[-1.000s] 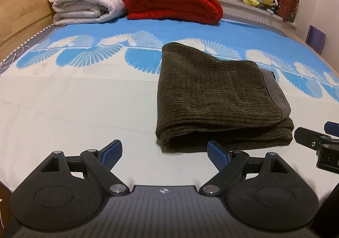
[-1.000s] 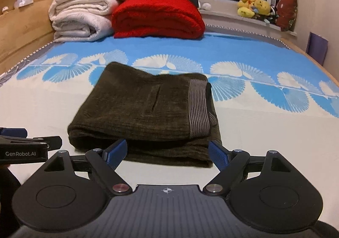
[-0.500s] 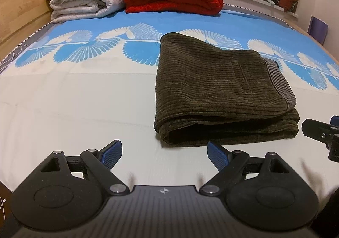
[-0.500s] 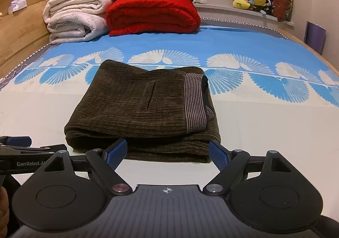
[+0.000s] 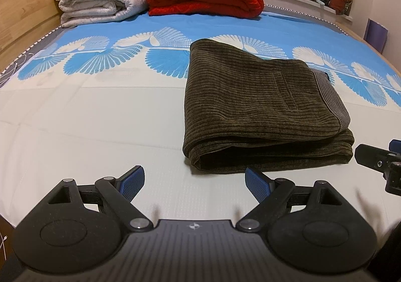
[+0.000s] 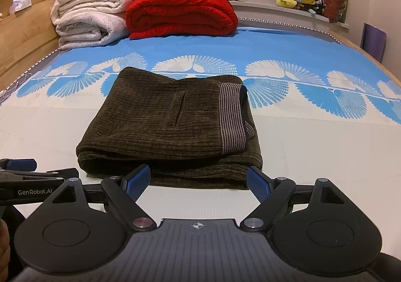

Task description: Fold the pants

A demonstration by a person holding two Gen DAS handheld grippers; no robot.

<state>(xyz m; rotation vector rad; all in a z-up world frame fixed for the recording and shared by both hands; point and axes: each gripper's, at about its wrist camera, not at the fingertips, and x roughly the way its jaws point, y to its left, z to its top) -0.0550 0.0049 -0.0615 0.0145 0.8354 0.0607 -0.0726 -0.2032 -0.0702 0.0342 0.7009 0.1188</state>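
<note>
Pants [image 6: 170, 129]: 1, folded | blankets [image 6: 180, 13]: 2 | grippers: 2, spread, empty

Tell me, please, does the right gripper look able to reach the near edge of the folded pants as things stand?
Probably yes. The right gripper is open and points straight at the folded pants, whose near edge lies just ahead of its fingertips, with only bare sheet between them.

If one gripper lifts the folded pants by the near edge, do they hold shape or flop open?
Likely flop: the pants are soft ribbed fabric in loose stacked layers, near edge gaping. They look thick, so probably weighty for cloth. A push would likely bunch the layers on the bed sheet. Both grippers, left and right, are open.
</note>
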